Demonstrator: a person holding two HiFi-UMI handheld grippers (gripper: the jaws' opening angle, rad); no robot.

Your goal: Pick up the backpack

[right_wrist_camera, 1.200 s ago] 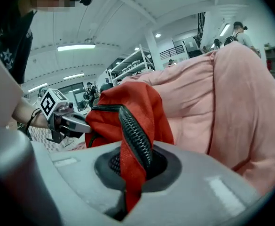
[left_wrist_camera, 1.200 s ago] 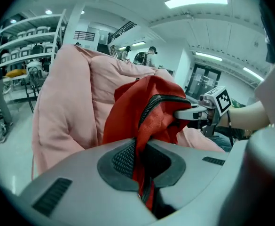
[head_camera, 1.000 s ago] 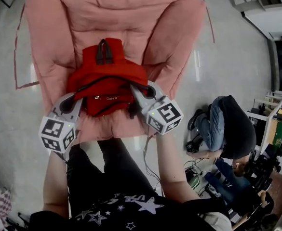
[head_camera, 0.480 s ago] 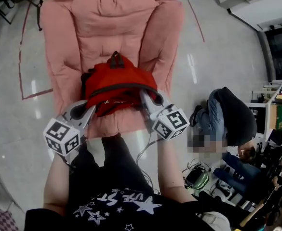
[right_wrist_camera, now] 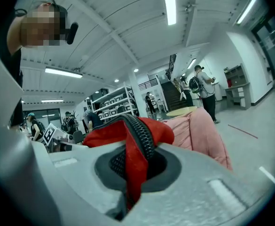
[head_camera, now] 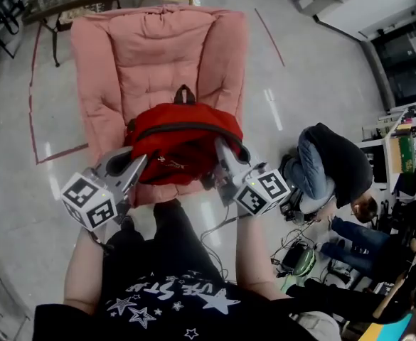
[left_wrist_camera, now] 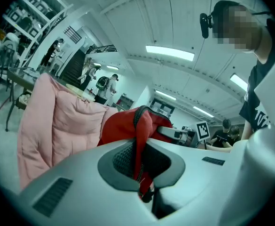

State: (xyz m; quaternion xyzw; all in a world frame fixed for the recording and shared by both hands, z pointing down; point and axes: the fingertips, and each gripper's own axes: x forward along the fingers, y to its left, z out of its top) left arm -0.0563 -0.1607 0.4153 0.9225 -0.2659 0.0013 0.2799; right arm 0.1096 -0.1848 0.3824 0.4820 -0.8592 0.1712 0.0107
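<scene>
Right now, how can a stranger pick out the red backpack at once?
Find the large pink padded armchair on the pale floor. Over the front of its seat hangs the red fabric backpack, pinched at each side by the left gripper and the right gripper. It is the only bright red thing there, with a black zipper and a dark top loop.

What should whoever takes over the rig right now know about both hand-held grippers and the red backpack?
Left hand-held gripper: shut on the backpack, pinching red fabric at the bag's left side.
Right hand-held gripper: shut on the bag's zip edge at its right side.
Backpack: held between both, over the seat of the pink armchair; whether it is clear of the cushion cannot be told.
Done: both grips made.
Left: lift it clear of the chair, probably keeping both sides level.
</scene>
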